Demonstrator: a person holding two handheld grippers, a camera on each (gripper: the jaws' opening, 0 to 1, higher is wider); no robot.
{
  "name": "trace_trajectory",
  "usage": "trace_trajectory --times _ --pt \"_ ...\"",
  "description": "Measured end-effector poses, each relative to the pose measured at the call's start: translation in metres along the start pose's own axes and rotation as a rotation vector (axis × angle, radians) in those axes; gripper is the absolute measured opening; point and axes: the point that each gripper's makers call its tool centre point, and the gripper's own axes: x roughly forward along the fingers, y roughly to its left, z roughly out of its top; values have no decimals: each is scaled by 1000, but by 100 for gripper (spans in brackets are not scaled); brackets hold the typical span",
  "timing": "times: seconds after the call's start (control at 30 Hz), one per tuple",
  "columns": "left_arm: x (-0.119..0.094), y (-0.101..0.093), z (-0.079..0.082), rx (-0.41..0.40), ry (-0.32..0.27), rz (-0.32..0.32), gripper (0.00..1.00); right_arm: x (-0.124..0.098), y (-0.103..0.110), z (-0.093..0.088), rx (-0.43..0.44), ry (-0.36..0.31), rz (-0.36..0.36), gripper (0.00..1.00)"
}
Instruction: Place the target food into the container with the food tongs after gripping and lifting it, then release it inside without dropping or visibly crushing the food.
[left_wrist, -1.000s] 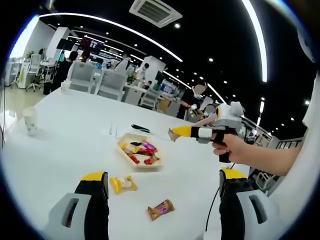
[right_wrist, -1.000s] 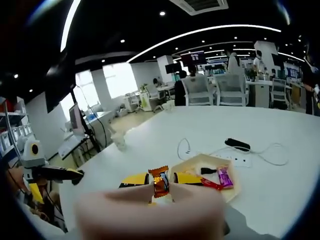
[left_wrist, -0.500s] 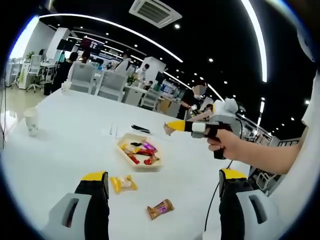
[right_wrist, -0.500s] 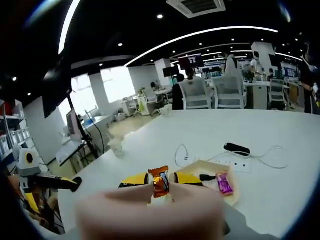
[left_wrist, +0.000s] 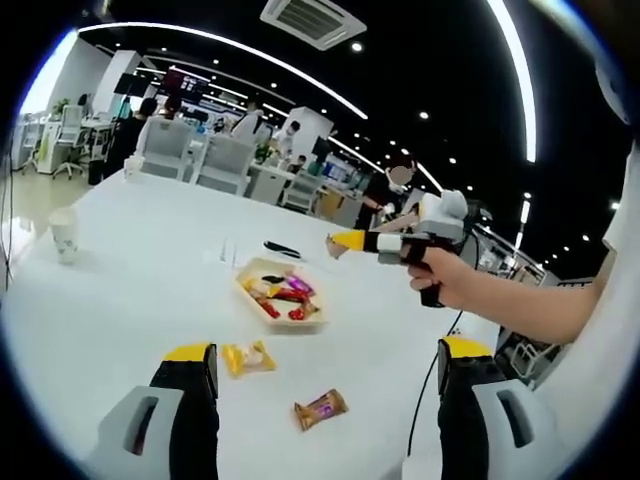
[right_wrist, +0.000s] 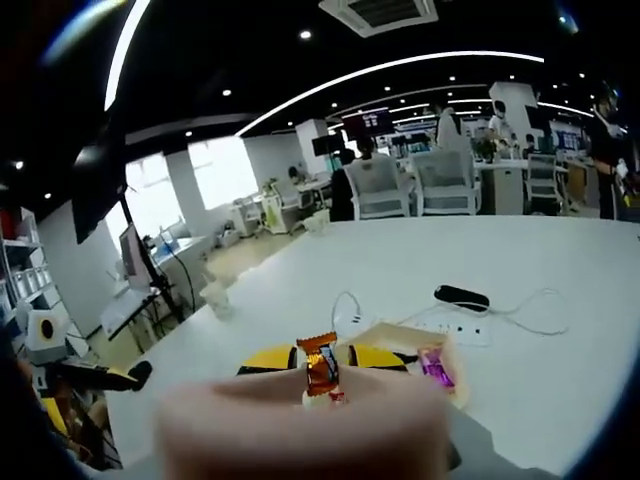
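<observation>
In the right gripper view my right gripper (right_wrist: 321, 358) is shut on an orange-brown wrapped candy (right_wrist: 320, 364), held in the air. Just beyond its yellow tips lies the pale tray (right_wrist: 400, 331) with a purple candy (right_wrist: 432, 367) in it. The left gripper view shows the right gripper (left_wrist: 340, 242), in a person's hand, hovering above and to the right of the tray (left_wrist: 262, 264), which holds several wrapped candies. My left gripper (left_wrist: 327, 350) stands open low over the table. A yellow candy (left_wrist: 247, 357) and a brown candy (left_wrist: 321, 408) lie on the table between its jaws.
The white table (left_wrist: 120, 290) carries a paper cup (left_wrist: 63, 233) at the far left and a black object (right_wrist: 460, 297) with a white cable behind the tray. A blurred pale mass (right_wrist: 300, 430) covers the bottom of the right gripper view. Office chairs and people stand behind.
The right gripper, still shut on the candy, has drifted left and slightly up toward the tray. The left gripper stays open; its view has shifted only a little.
</observation>
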Motion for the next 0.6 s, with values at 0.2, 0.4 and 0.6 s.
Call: trace_trajectory --times 0.2,0.4,0.6 --pt "1 6 4 -14 -7 11 89 7 -12 -1 -8 6 -34 20" --pt "1 10 6 -27 -12 16 87 10 -14 5 -4 -29 -26 26" --pt "3 8 4 -31 -4 13 88 6 -21 0 42 -37 -44 28"
